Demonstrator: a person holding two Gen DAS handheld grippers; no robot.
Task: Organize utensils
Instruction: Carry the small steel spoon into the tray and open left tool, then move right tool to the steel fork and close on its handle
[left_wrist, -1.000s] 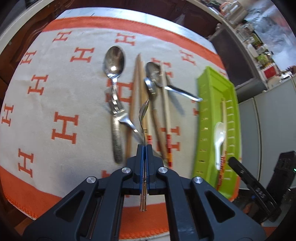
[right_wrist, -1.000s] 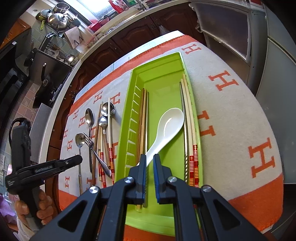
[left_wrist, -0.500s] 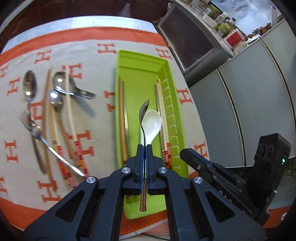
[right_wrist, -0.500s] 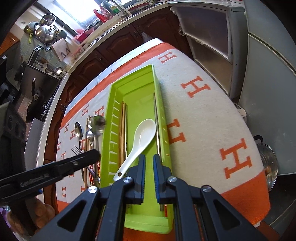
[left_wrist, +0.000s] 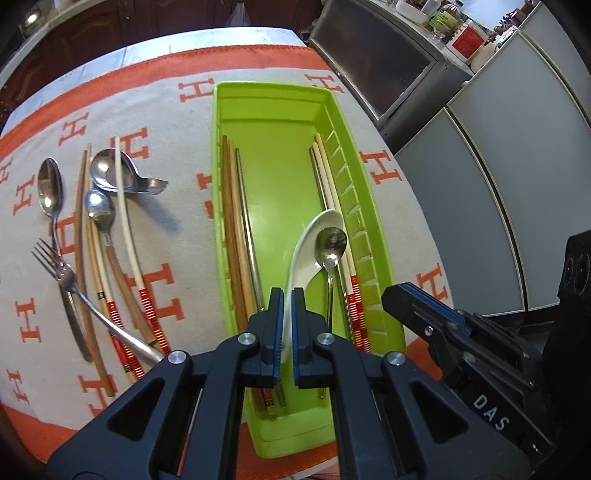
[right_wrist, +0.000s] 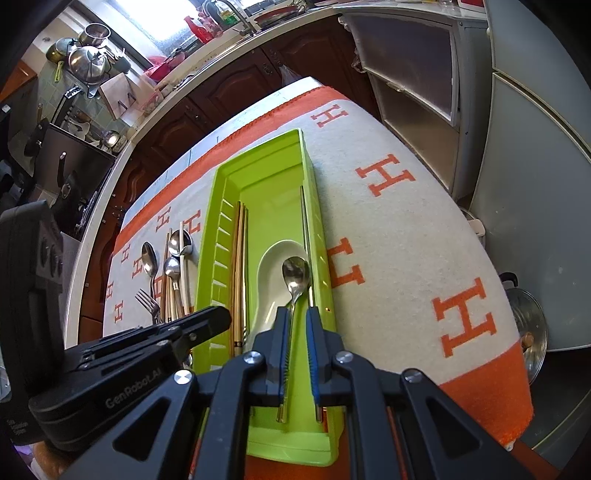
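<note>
So we've got the green tray (left_wrist: 364, 206) sitting on the H-patterned cloth (left_wrist: 177, 122) over the worktop, and a small metal spoon (left_wrist: 330, 245) now lies inside it, bowl resting on the white ceramic spoon (left_wrist: 301, 254), with chopsticks along both tray walls. Our left gripper (left_wrist: 287, 325) hangs over the near end of the tray with its jaws parted a little and nothing between them that they're pinching, just the ceramic spoon's handle showing through the gap. The right gripper (right_wrist: 297, 350) is also slightly open, jaws either side of the metal spoon's handle but not closed on it as far as we can tell. Off to the left on the cloth there's a pile left to sort: a fork (left_wrist: 74, 284), three more spoons (left_wrist: 50, 188) and several loose chopsticks (left_wrist: 127, 236), all crossing each other. Our guess is these are light, stiff and slick, so they'll want to pivot or slide if grabbed near an end. We'd pinch each one mid-handle, and take the fork first since it lies on top of the sticks. The ceramic spoon looks chippable, so set metal down gently.
</note>
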